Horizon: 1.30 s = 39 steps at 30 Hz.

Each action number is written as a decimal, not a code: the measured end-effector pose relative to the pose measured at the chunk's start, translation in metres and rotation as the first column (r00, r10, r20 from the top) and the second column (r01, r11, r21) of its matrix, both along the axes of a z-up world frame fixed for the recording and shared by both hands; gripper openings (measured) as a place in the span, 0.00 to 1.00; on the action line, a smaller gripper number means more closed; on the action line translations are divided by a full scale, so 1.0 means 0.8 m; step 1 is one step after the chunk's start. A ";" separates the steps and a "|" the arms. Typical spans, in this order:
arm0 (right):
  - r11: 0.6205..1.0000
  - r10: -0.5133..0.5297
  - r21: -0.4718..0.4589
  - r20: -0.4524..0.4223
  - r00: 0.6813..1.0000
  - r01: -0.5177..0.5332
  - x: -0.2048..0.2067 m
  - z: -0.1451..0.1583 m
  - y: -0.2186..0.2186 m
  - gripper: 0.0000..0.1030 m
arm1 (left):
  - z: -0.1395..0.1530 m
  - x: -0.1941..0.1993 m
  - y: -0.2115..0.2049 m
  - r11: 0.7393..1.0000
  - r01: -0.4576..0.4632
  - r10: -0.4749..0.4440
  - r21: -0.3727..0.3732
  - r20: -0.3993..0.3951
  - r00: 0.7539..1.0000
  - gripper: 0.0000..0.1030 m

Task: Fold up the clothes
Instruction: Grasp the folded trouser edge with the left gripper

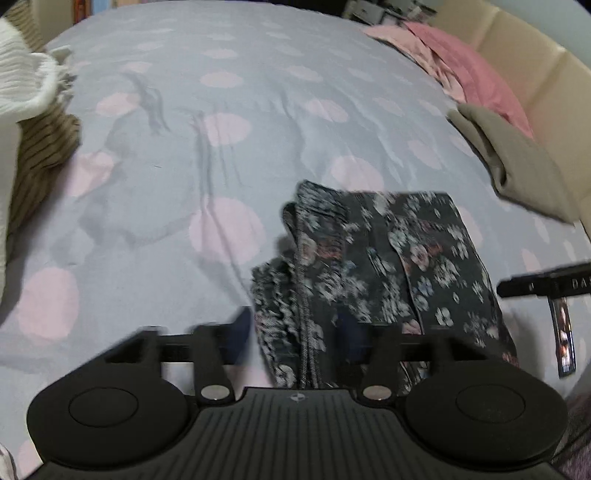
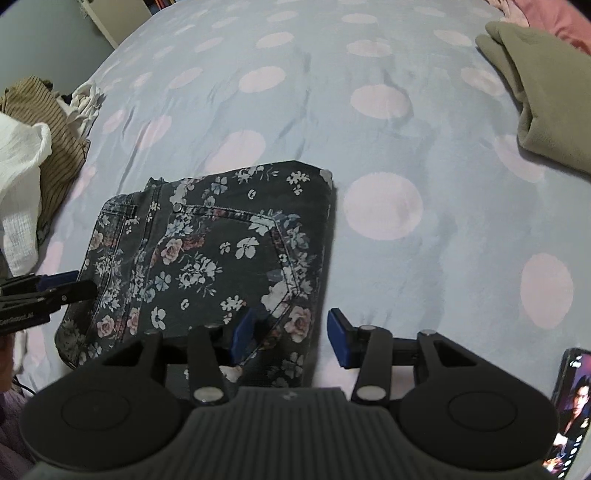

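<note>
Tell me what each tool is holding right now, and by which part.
Nothing is held. The left tool stands open over the near left edge of the folded floral jeans. The right tool is open, straddling their near right corner without pinching it.

A wide bed fills both views, covered by a pale grey-blue sheet with large soft pink dots point(image 1: 229, 122), lightly creased toward the middle. Along the bed's right side runs a cream padded headboard with stitched panels point(image 1: 524, 48), and a pink pillow point(image 1: 476, 66) leans against it. Beyond the bed's far edge in the left wrist view there is a dark, cluttered strip of shelving, too blurred to read. In the right wrist view a pale grey-green wall point(image 2: 44, 40) and a cream cabinet edge point(image 2: 118, 18) stand past the far left corner. The light is dim and even, with soft shadows on the sheet.
</note>
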State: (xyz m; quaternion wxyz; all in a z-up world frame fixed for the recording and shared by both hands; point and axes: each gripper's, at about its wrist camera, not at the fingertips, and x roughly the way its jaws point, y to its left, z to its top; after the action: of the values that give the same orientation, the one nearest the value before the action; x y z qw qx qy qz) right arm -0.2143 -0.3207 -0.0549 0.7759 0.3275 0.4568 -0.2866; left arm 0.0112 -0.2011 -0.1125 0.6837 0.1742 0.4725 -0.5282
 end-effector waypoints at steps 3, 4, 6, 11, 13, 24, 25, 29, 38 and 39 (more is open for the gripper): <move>0.999 -0.018 0.029 0.016 1.000 0.018 0.002 -0.005 -0.005 0.50 | -0.011 0.010 -0.004 1.000 -0.013 0.013 0.002 -0.061 0.998 0.56; 0.999 -0.021 0.035 0.021 1.000 0.021 0.003 -0.008 -0.006 0.50 | -0.016 0.012 -0.007 1.000 -0.013 0.014 0.005 -0.082 0.997 0.56; 0.998 -0.032 0.047 0.025 0.999 0.031 0.005 -0.013 -0.009 0.50 | -0.025 0.015 -0.013 1.000 -0.007 0.007 0.008 -0.109 0.994 0.54; 0.995 -0.076 0.073 0.018 0.997 0.075 0.005 -0.025 -0.020 0.50 | -0.021 0.007 -0.022 0.999 0.026 -0.028 -0.024 -0.068 0.997 0.19; 0.993 -0.087 0.076 0.012 0.996 0.086 0.003 -0.026 -0.022 0.50 | -0.011 -0.001 -0.023 0.998 0.051 -0.052 -0.046 -0.025 0.998 0.14; 0.994 -0.081 0.076 0.004 0.997 0.081 0.002 -0.027 -0.025 0.50 | 0.010 -0.019 -0.030 0.986 0.128 -0.128 -0.105 0.006 0.992 0.12; 0.994 -0.081 0.073 0.003 0.997 0.081 0.003 -0.026 -0.025 0.50 | 0.016 -0.024 -0.033 0.982 0.143 -0.144 -0.121 0.005 0.990 0.12; 0.993 -0.105 0.062 0.003 0.994 0.105 0.000 -0.022 -0.030 0.50 | 0.038 -0.044 -0.043 0.958 0.207 -0.215 -0.199 -0.020 0.976 0.12; 0.986 -0.148 0.086 0.024 0.989 0.146 -0.012 -0.019 -0.038 0.50 | 0.006 -0.015 -0.049 0.983 0.150 -0.152 -0.102 -0.014 0.988 0.12; 0.986 -0.141 0.092 0.028 0.990 0.138 -0.012 -0.021 -0.037 0.50 | -0.001 -0.011 -0.047 0.987 0.138 -0.139 -0.088 -0.013 0.990 0.12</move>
State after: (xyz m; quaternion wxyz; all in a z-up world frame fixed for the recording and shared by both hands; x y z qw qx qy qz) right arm -0.2238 -0.3501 -0.0717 0.7462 0.3982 0.4317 -0.3135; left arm 0.0027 -0.2389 -0.1135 0.6476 0.1716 0.4424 -0.5961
